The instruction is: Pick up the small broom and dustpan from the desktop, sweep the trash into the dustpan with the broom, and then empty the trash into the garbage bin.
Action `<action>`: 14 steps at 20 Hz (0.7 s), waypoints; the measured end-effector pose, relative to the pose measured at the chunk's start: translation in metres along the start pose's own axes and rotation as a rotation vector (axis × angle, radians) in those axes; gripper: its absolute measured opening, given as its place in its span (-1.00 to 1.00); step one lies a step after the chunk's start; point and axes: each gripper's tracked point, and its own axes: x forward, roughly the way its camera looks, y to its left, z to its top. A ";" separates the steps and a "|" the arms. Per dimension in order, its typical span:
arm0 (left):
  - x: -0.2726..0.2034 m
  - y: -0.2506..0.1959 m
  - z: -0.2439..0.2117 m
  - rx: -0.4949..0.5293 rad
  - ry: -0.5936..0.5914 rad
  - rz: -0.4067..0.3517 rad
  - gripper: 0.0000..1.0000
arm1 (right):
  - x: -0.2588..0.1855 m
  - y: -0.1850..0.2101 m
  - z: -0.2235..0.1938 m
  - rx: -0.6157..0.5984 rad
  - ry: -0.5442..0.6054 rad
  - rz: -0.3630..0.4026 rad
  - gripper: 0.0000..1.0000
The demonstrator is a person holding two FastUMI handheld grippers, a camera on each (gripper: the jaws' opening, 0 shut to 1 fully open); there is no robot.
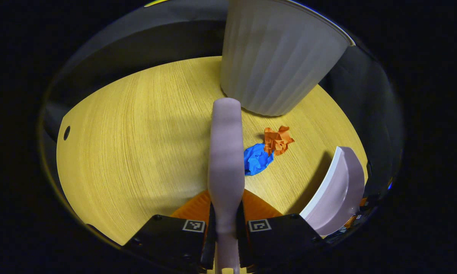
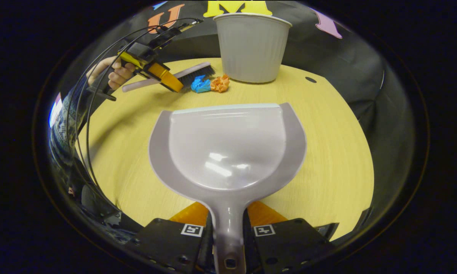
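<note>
My left gripper (image 1: 226, 232) is shut on the small broom (image 1: 226, 160), whose pale lilac back runs forward up the middle of the left gripper view. Just right of the broom's head lie a blue paper wad (image 1: 257, 159) and an orange paper wad (image 1: 277, 140), touching each other. My right gripper (image 2: 228, 238) is shut on the handle of the lilac dustpan (image 2: 228, 148), held low over the wooden table with its lip facing the wads. Beyond the lip, the broom's dark bristles (image 2: 200, 71) sit against the blue wad (image 2: 200, 84), beside the orange wad (image 2: 220, 83).
A white ribbed bin (image 2: 251, 45) stands on the table's (image 2: 327, 152) far side, right behind the wads; it is the bin (image 1: 278, 53) looming close in the left gripper view. A hand (image 2: 116, 74) holds the left gripper (image 2: 163, 76). The dustpan's edge (image 1: 337, 194) shows at right.
</note>
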 end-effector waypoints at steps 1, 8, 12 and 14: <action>0.002 -0.007 0.013 0.017 0.008 -0.006 -0.46 | -0.001 -0.003 -0.002 0.005 0.004 -0.005 -0.31; -0.002 -0.066 0.129 0.231 0.044 -0.074 -0.46 | 0.000 -0.024 -0.016 0.027 0.030 -0.016 -0.34; -0.007 -0.102 0.212 0.385 0.070 -0.122 -0.46 | -0.003 -0.027 -0.021 0.037 0.050 0.003 -0.34; -0.010 -0.120 0.259 0.421 0.081 -0.145 -0.45 | -0.003 -0.030 -0.024 0.031 0.068 0.011 -0.34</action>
